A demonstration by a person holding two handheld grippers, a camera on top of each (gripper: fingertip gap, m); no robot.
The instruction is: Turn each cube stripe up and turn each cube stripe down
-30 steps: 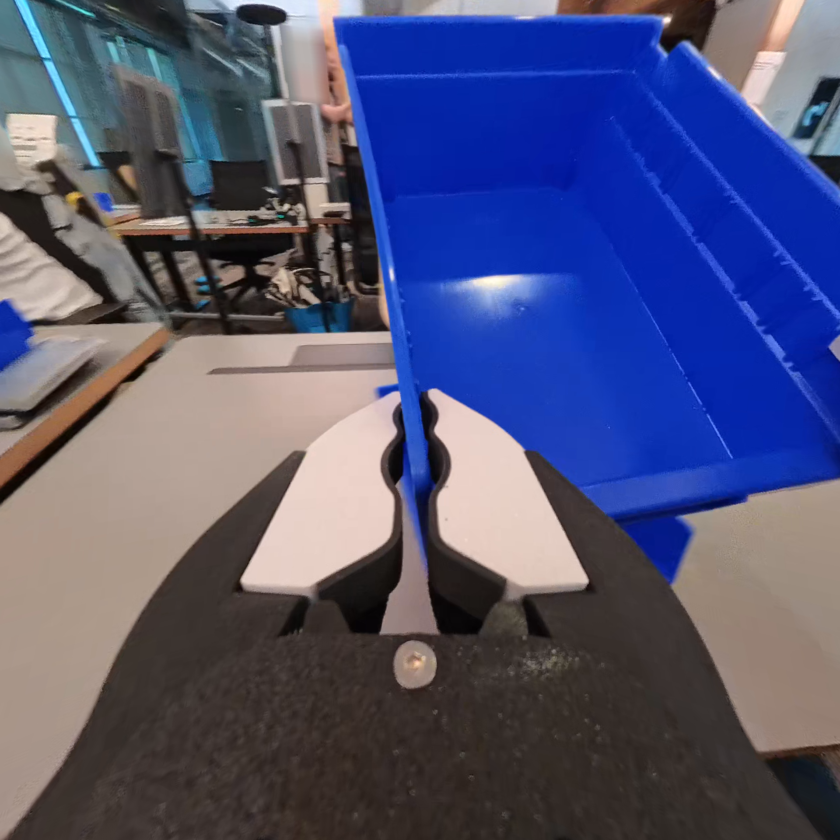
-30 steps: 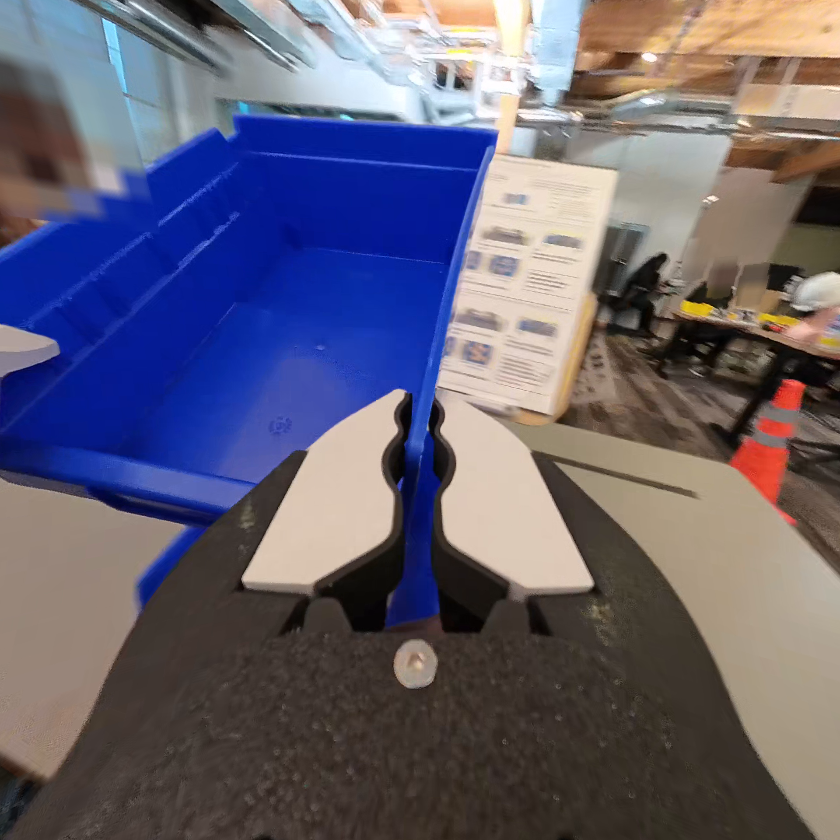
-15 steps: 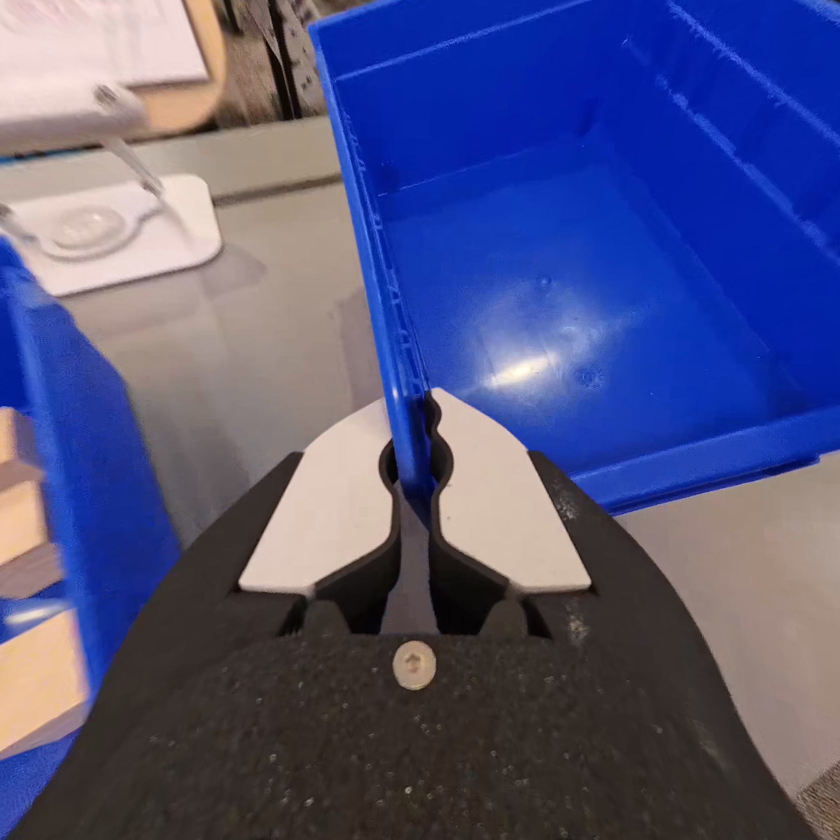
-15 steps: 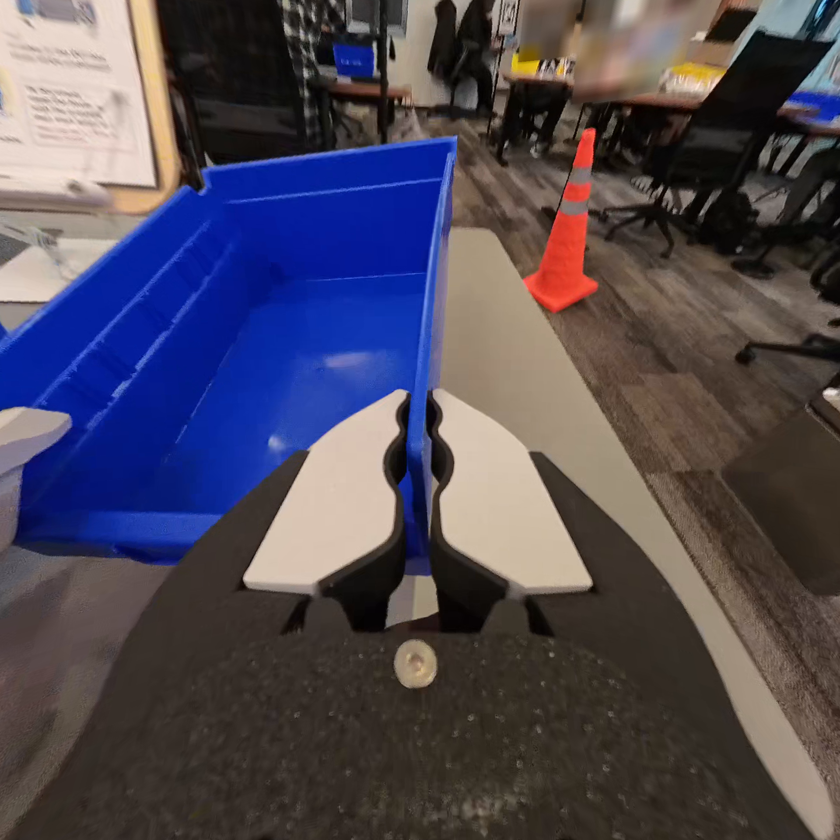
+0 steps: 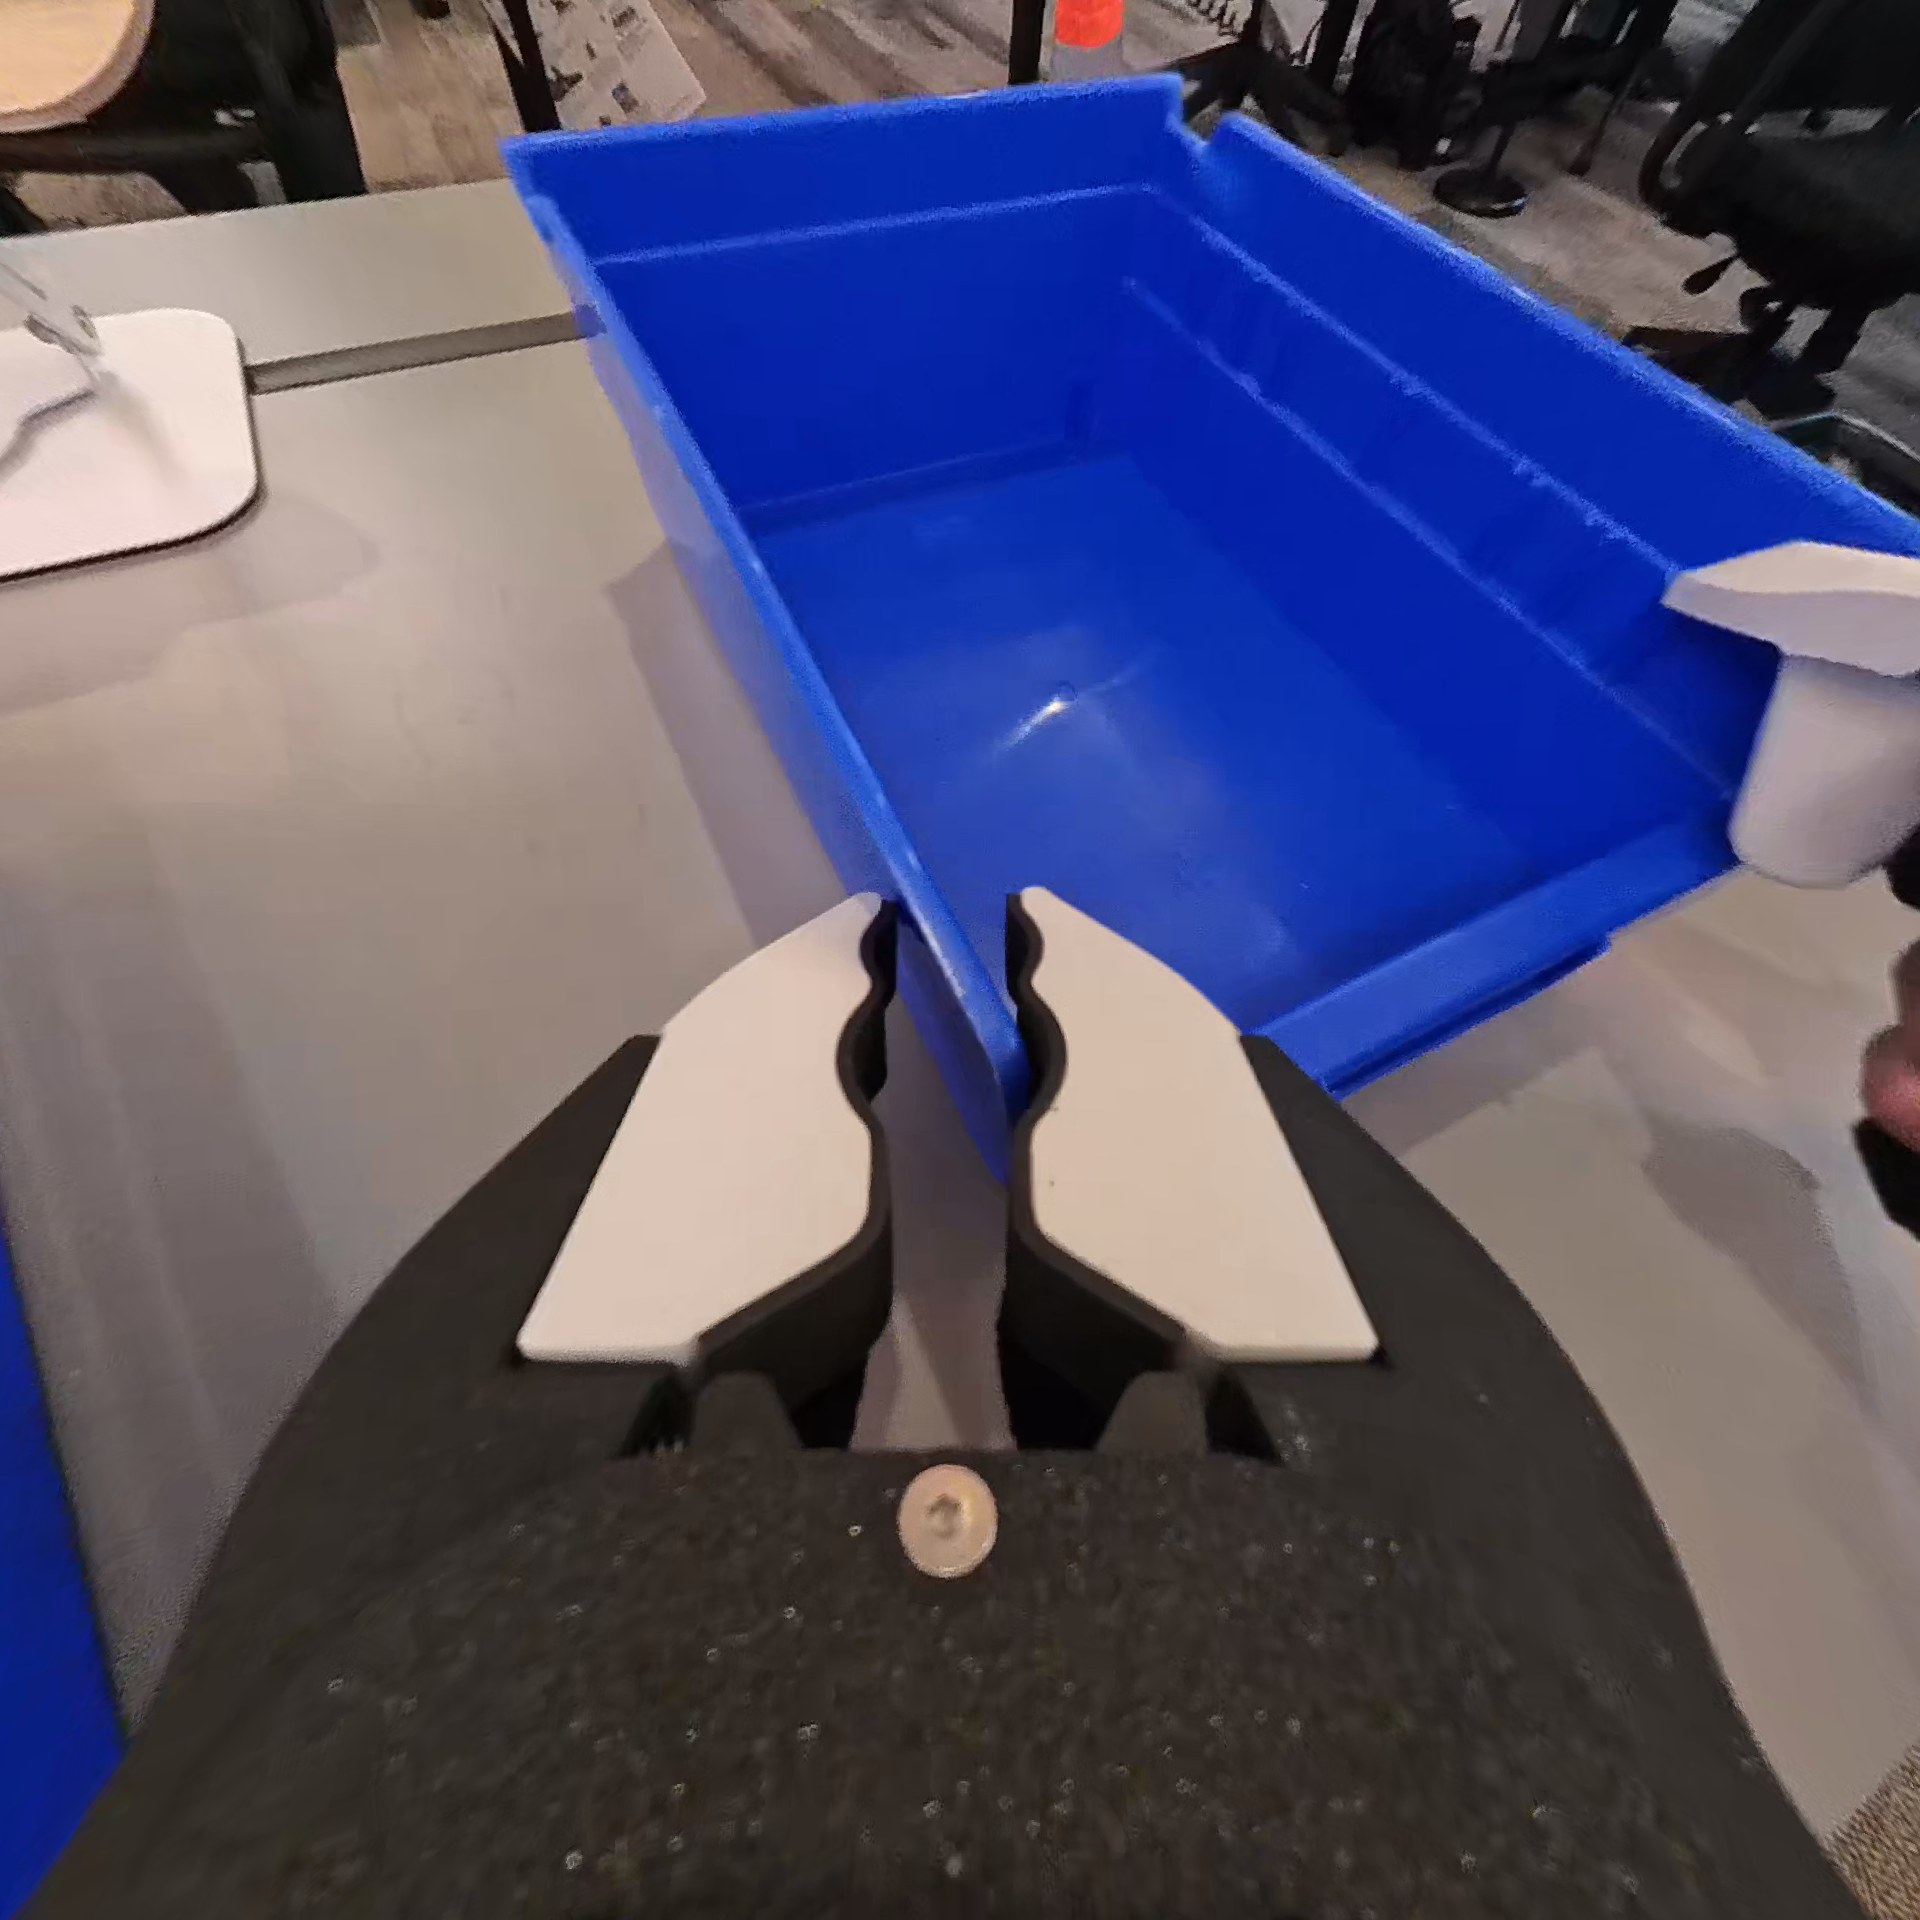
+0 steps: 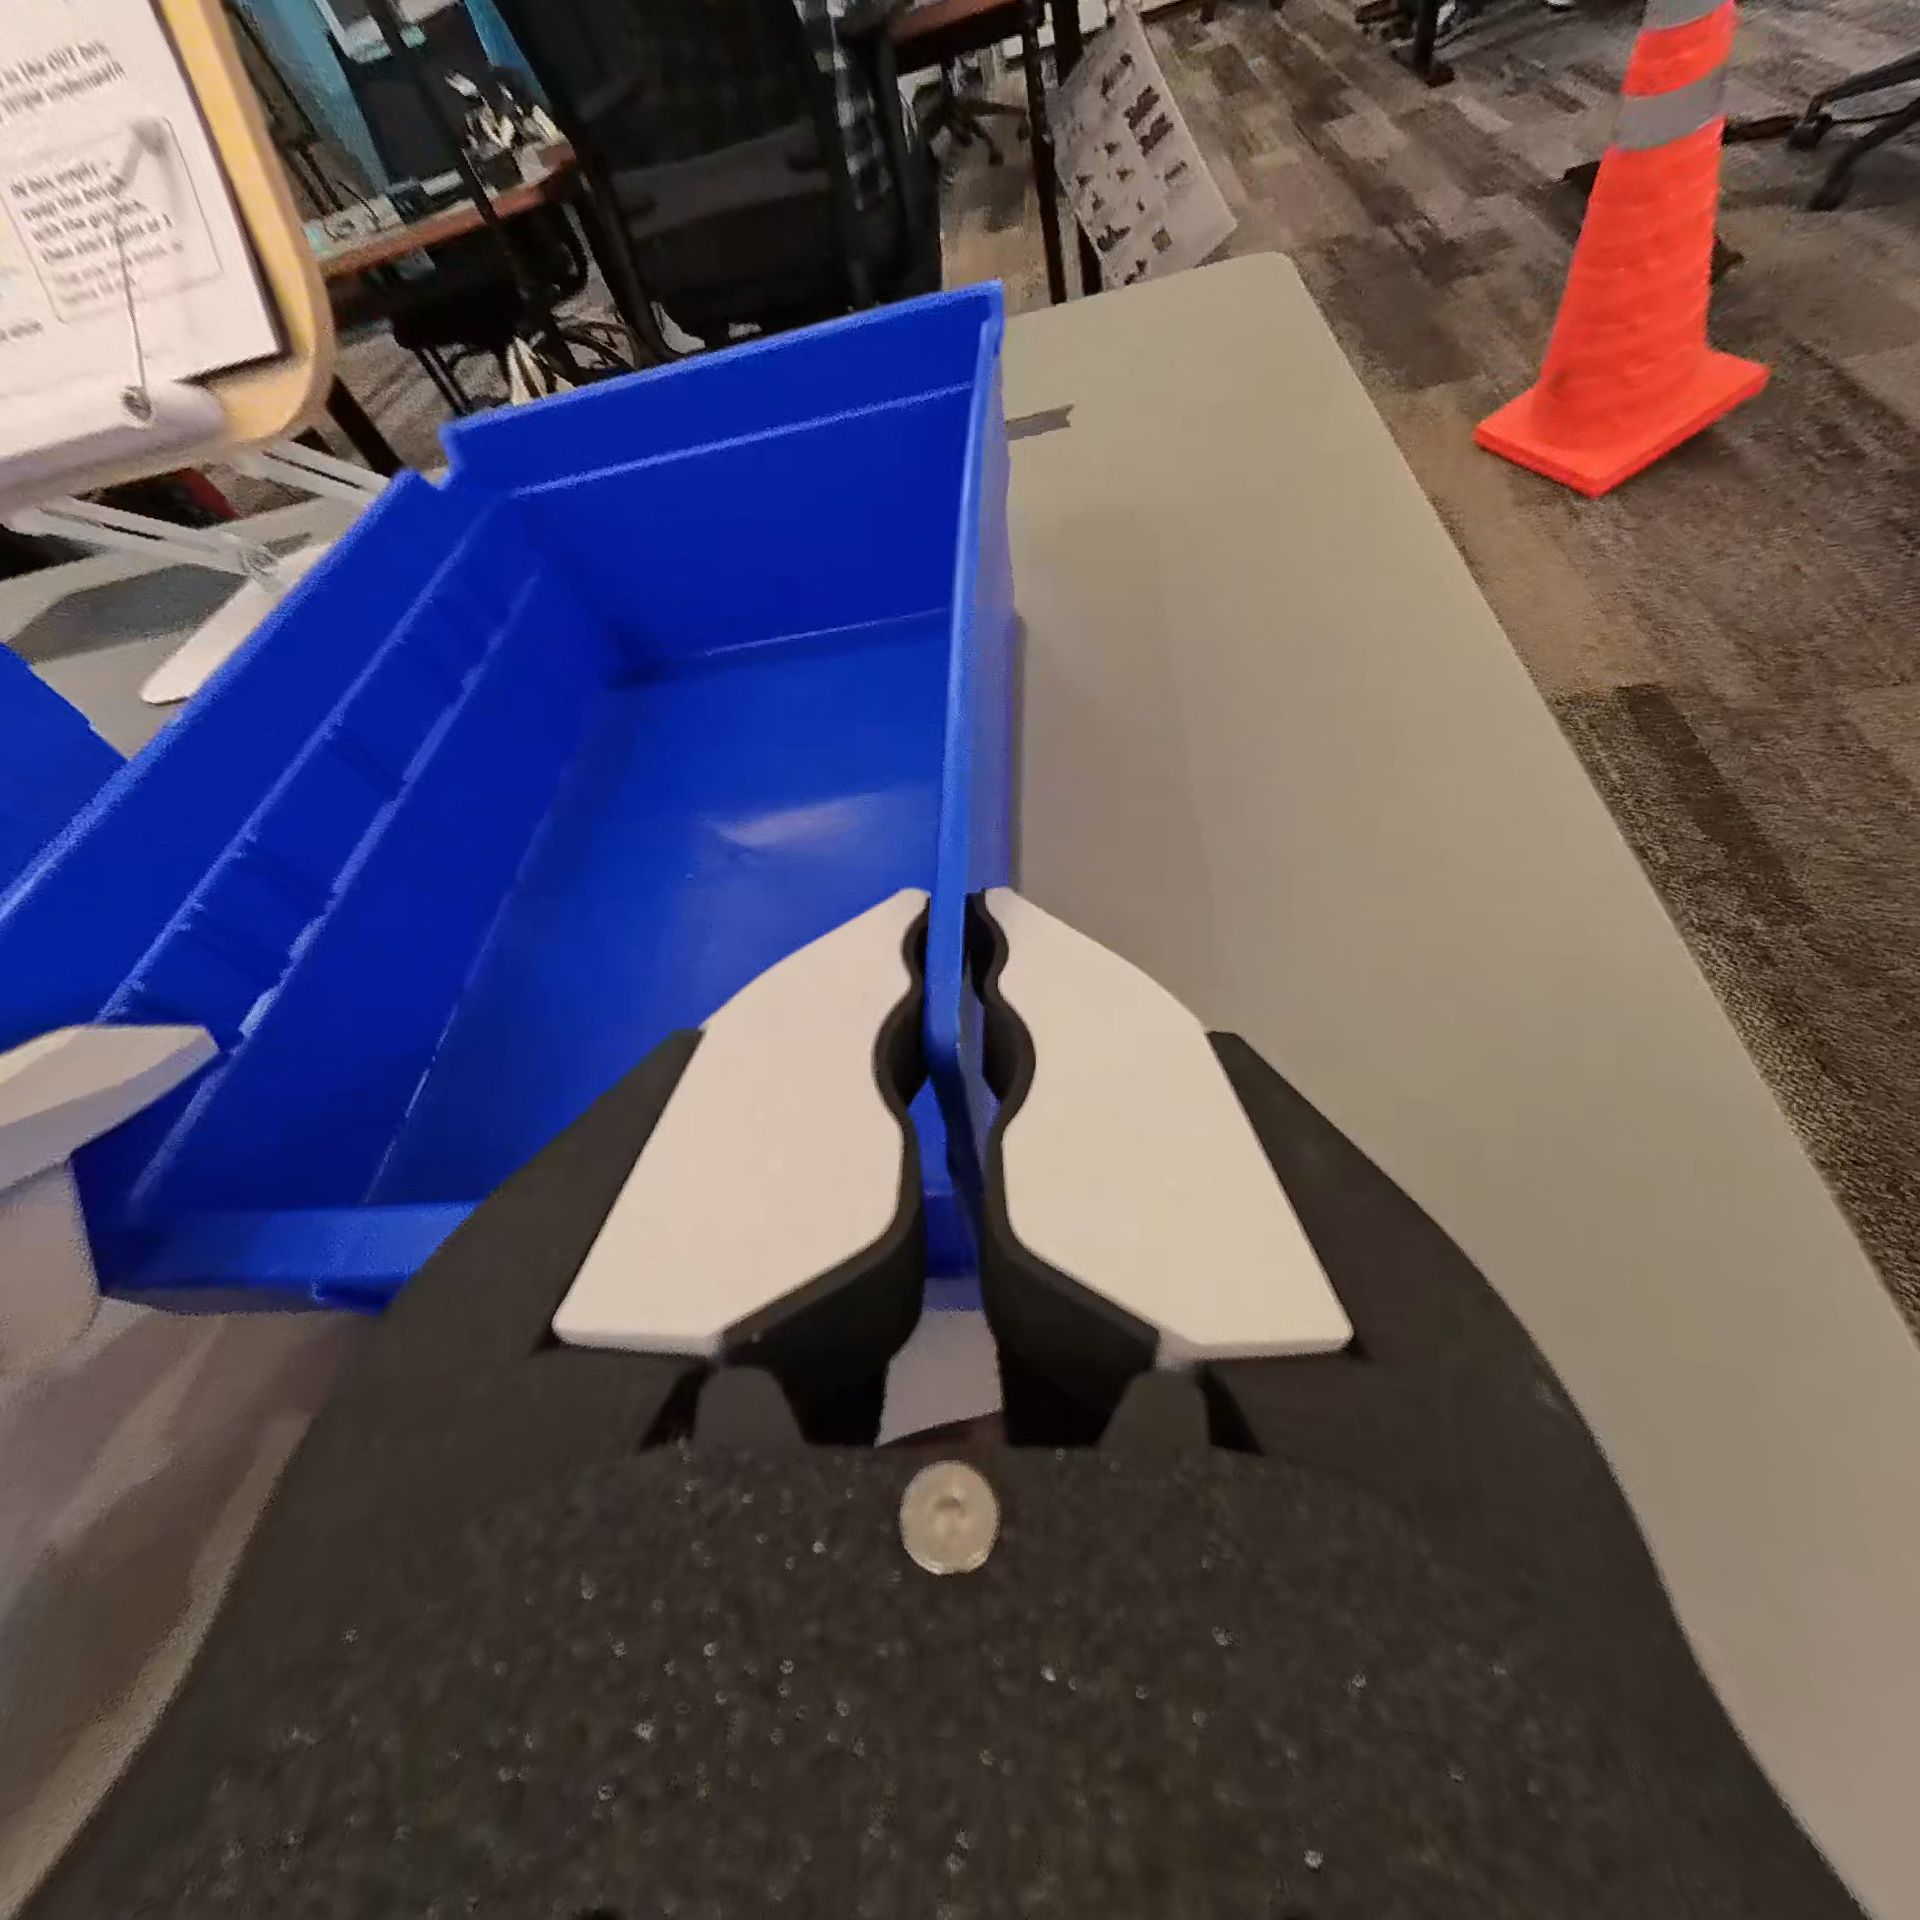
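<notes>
An empty blue bin [image 5: 1195,727] stands on the grey table [image 5: 364,831]. My left gripper [image 5: 945,914] straddles the bin's left wall near its front corner, with its jaws parted a little wider than the wall. My right gripper [image 6: 954,904] is shut on the bin's right wall [image 6: 961,727] near the front corner. Each gripper's white finger shows at the edge of the other view: the right one in the left wrist view [image 5: 1808,623], the left one in the right wrist view [image 6: 94,1081]. No cubes are in view.
A second blue bin shows at the left edge [image 5: 42,1558], also in the right wrist view [image 6: 42,748]. A white stand base [image 5: 114,436] sits at the far left of the table. The table's right edge [image 6: 1558,831] runs close to the bin. An orange cone [image 6: 1642,270] stands on the floor beyond.
Both grippers have brought the bin down from a raised, tilted hold to the table. The left jaws have parted from the wall. The right jaws stay clamped.
</notes>
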